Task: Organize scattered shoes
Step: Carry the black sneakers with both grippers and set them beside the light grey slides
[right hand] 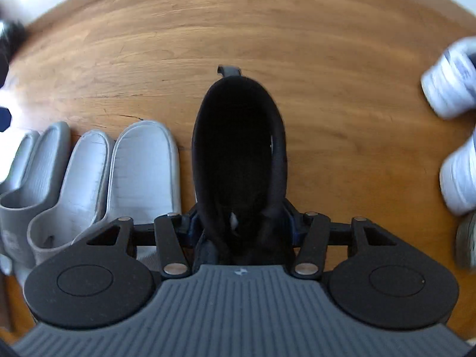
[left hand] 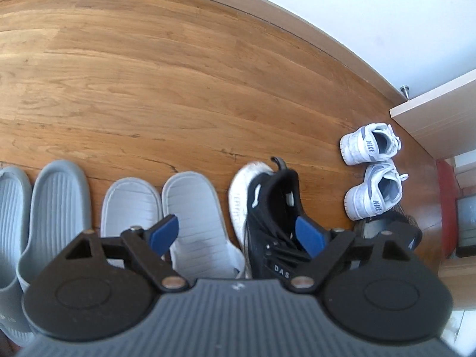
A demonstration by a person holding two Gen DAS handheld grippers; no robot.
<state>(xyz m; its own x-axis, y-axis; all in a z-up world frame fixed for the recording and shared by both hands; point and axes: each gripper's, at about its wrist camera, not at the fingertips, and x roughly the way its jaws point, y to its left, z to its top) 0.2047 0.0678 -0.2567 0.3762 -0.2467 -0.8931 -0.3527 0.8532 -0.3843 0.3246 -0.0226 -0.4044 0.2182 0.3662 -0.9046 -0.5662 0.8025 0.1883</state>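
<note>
Right gripper [right hand: 241, 226] clamps black sneaker [right hand: 238, 148] by collar sides, carrying it to row beside pale slides [right hand: 142, 172]. Left gripper [left hand: 238, 235] hangs wide open, empty, above row. White sneakers [left hand: 372, 178] wait paired near cabinet [left hand: 440, 113].

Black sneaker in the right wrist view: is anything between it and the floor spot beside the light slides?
Nothing visible. The black sneaker sits between the right hand-held gripper pads, just right of the light slides. The floor to its right is bare up to the blurred white sneakers.
</note>
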